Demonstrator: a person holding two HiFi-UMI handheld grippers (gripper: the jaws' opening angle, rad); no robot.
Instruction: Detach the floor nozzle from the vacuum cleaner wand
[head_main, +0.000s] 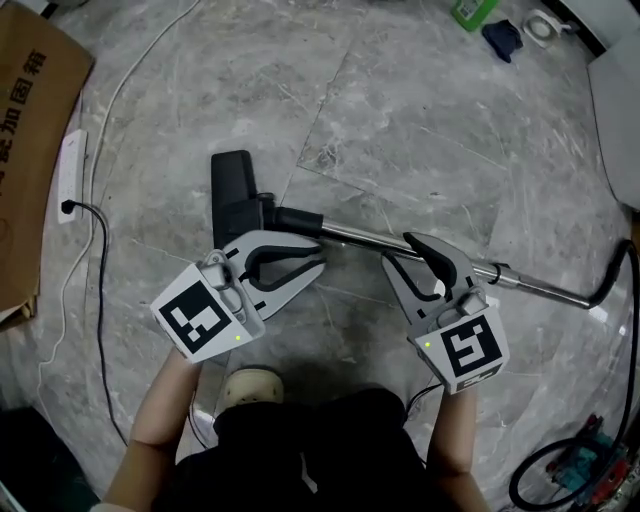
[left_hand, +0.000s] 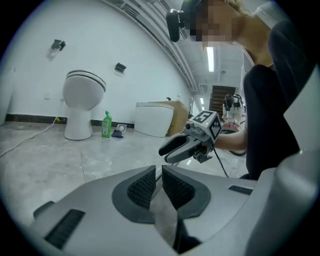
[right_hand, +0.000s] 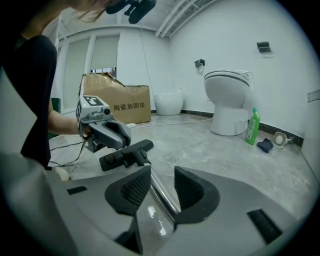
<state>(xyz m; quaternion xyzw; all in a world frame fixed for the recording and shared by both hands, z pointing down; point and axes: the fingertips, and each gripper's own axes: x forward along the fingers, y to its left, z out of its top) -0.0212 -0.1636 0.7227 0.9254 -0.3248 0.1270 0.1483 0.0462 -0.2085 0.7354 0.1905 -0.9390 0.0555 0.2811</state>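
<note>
Right fingers (right_hand: 131, 192) astride wand (head_main: 360, 236) | wand flat, nozzle (head_main: 236, 195) at person's left

Floor nozzle (head_main: 235, 195): black, flat on floor, near cardboard box (head_main: 30, 120), attached.
Wand (head_main: 360, 236): chrome, lying level, pointing away from box.

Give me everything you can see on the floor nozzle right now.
The floor nozzle is a black, flat, oblong head, plastic by its look, lying on the grey stone floor. Its black neck is plugged onto the chrome wand, not yet detached. The shut left gripper is close beside the neck; whether it touches I cannot tell.
</note>
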